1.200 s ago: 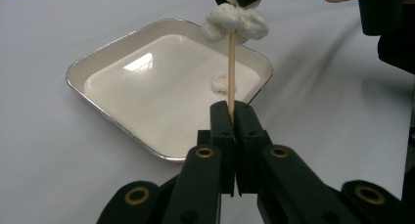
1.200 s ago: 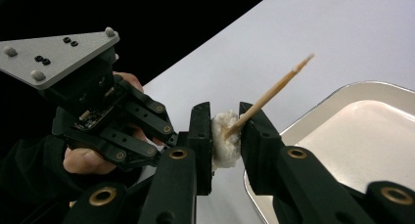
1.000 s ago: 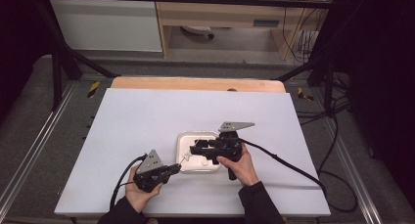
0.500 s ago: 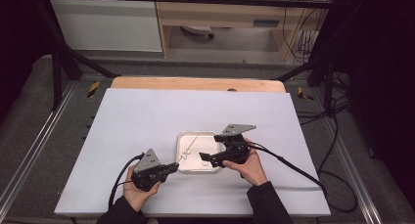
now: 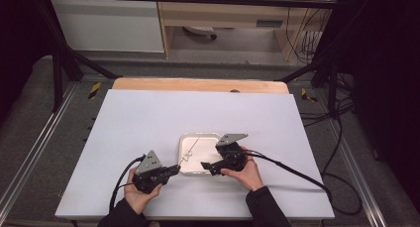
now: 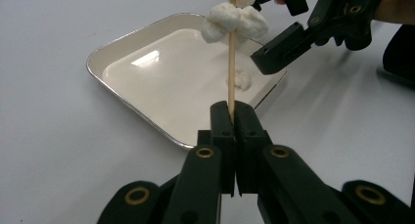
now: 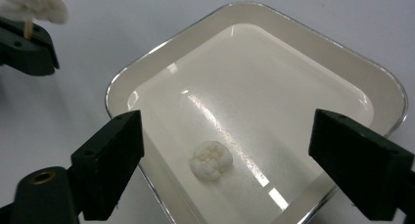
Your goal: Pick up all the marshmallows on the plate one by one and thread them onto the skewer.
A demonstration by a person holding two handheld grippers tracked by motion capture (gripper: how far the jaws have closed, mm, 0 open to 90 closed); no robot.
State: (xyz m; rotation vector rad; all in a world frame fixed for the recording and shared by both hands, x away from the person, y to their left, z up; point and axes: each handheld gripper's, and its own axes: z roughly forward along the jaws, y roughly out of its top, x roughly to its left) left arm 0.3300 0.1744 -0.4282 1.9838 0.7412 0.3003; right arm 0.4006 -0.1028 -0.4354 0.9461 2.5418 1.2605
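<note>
- The left gripper [image 6: 234, 117] is clamped tight on the lower end of a wooden skewer [image 6: 231, 67], holding it upright over the near edge of the tray [image 6: 122, 48]; this steadies the stick so that pieces can be pushed onto it from above
- Two white puffy pieces [image 6: 234, 17] already sit high on the skewer, touching each other, well above the gripper's tips
- The right gripper [image 7: 225, 170] hangs over the tray with its jaws spread wide and nothing between them; they have just been opening, and earlier they stood higher above the tray
- One loose white piece [image 7: 211, 159] lies on the tray floor, between the two spread jaws and slightly toward 12 o'clock from the point midway between their tips, touched by neither
- In the high view the tray [image 5: 184, 138] rests on the white desk [image 5: 148, 113] between the hands, the left gripper [image 5: 174, 169] at about 8 o'clock from it and the right gripper [image 5: 207, 166] at about 4 o'clock
- Judging by this, the wide spread is there to straddle the loose piece and pick it up for threading
</note>
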